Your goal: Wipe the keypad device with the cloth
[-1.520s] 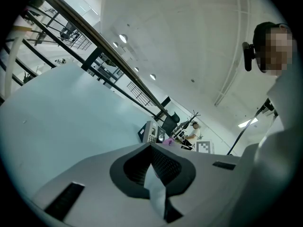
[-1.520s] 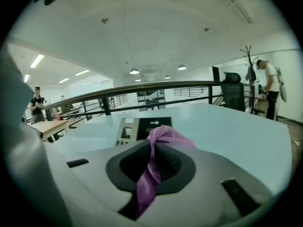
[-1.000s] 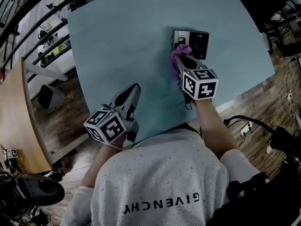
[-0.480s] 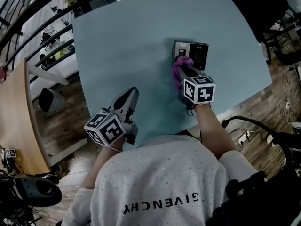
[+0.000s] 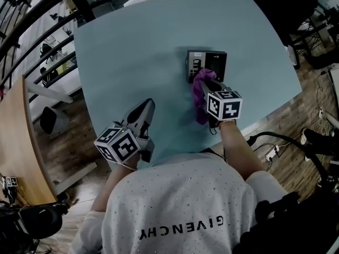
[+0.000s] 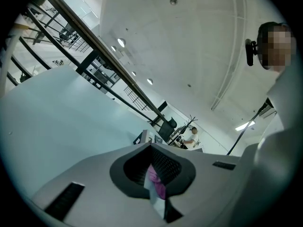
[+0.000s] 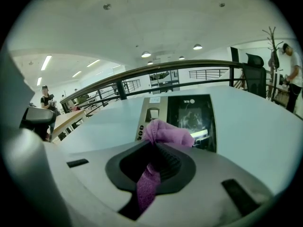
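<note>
**While the cloth sits on the keypad device: right gripper clamped on it, left gripper apart**

Where the head view looks down, a pale blue table (image 5: 132, 52) fills most of the field. The keypad device (image 5: 212, 61) lies flat on it toward the far right, with a strip of buttons along its left side and a dark panel beside them.

The left gripper (image 5: 145, 106) is over the near left part of the table, well apart from the device. Its jaws are pressed together, with nothing gripped.

The right gripper (image 5: 208, 80) points at the device's near edge. Its jaws are pinched on the purple cloth (image 5: 200, 97).

In the right gripper view the cloth (image 7: 165, 132) bunches just past the jaw tips, touching the near edge of the device (image 7: 189, 112). A tail of it trails back between the jaws.
</note>
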The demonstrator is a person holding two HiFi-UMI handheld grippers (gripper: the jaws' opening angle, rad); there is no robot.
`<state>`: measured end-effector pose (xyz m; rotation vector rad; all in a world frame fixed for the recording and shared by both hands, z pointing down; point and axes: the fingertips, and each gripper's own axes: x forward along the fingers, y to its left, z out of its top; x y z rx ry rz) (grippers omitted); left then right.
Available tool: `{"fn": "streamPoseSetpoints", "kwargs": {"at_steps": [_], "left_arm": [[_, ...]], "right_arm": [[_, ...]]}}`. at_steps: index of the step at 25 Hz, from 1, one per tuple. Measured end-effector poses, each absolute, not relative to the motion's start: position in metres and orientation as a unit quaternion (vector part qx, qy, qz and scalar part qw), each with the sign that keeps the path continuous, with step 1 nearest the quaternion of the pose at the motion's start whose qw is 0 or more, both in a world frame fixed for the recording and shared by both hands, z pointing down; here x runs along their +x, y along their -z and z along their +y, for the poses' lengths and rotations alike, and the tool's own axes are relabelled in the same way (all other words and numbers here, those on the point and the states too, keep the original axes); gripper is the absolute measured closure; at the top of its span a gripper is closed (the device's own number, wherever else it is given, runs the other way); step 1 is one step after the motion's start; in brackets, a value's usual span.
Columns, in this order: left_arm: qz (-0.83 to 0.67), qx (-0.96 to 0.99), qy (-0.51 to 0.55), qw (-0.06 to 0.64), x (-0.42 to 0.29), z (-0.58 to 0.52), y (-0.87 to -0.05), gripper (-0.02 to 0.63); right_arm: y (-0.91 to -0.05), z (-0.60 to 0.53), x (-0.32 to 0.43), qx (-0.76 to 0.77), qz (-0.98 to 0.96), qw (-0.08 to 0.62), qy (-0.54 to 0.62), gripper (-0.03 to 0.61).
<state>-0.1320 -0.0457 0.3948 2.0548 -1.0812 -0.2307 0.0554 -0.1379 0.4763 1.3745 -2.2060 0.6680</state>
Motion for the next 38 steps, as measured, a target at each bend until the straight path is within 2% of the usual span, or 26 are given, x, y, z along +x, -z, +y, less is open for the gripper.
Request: {"fn": "streamPoseSetpoints", "kwargs": {"at_steps": [33,38], "left_arm": [[-0.434,0.805,0.091,0.394,-0.142,-0.057,-0.398,0.606],[-0.428,0.809,0.096,0.39,-0.139,-0.051,-0.391,0.606]], "right_arm": [[-0.48,-0.145,0.152,0.591,-0.727,0.186,-0.297,0.552],[-0.484,-0.131,0.169,0.604,-0.701,0.178,-0.334,0.552]]}}
